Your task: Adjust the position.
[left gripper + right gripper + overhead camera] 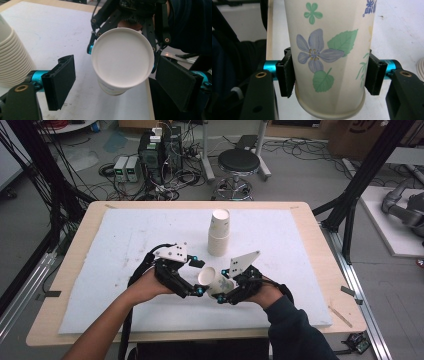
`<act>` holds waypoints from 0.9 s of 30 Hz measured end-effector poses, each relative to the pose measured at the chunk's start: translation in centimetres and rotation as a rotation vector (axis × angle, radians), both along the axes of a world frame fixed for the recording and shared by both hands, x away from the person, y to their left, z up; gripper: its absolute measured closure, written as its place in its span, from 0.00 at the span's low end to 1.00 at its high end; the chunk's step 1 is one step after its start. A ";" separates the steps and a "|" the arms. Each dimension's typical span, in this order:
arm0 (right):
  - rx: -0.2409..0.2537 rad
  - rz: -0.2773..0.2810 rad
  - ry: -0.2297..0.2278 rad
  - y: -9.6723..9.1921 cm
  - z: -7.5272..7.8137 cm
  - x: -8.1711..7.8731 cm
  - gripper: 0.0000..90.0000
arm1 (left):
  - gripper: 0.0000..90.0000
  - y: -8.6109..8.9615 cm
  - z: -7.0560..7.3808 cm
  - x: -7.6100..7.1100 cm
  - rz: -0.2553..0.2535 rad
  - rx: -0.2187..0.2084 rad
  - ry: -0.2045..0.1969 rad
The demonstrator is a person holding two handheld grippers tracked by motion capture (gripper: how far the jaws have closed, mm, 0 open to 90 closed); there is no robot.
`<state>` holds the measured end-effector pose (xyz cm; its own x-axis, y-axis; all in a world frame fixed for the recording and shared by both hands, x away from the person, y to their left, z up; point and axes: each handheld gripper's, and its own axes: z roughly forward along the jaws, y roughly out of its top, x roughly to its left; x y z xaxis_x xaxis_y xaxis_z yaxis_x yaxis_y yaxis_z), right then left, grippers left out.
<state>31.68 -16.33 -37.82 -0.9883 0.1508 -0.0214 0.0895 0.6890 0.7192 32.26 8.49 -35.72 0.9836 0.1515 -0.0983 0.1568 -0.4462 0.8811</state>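
A flowered paper cup (329,47) is clamped between the pads of my right gripper (329,75), held by its lower body. In the high view this cup (211,279) lies tilted above the mat, its open mouth turned toward my left gripper (198,277). The right gripper (221,286) holds it from the right. In the left gripper view the cup's white mouth (122,58) faces the camera between the wide-open jaws of my left gripper (117,83), whose pads do not touch it. A tall stack of white paper cups (219,232) stands at the mat's middle, also seen as the stack (12,62) at left.
A white foam mat (125,240) covers most of the wooden table (85,227). Behind the table are a black stool (239,162), computer boxes with tangled cables (157,155) and black frame posts (360,175). A small strip (340,316) lies near the table's right front corner.
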 end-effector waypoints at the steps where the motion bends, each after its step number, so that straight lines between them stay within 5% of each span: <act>1: -0.014 0.008 -0.003 0.2 0.2 0.0 0.42 | 0.18 0.0 0.0 0.0 0.000 0.000 0.000; 12: -0.187 0.027 -0.031 1.7 0.9 -0.1 0.42 | 0.19 -1.0 -0.2 0.1 -0.028 0.075 0.012; 27: -0.274 0.062 0.000 2.5 0.6 -0.3 0.41 | 0.41 -1.3 -0.8 0.2 -0.117 0.126 0.026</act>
<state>31.38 -13.79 -37.25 -0.9955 0.0782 -0.0531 0.0408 0.8619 0.5054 32.48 7.15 -36.50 0.9926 0.0487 -0.1116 0.1194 -0.5696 0.8132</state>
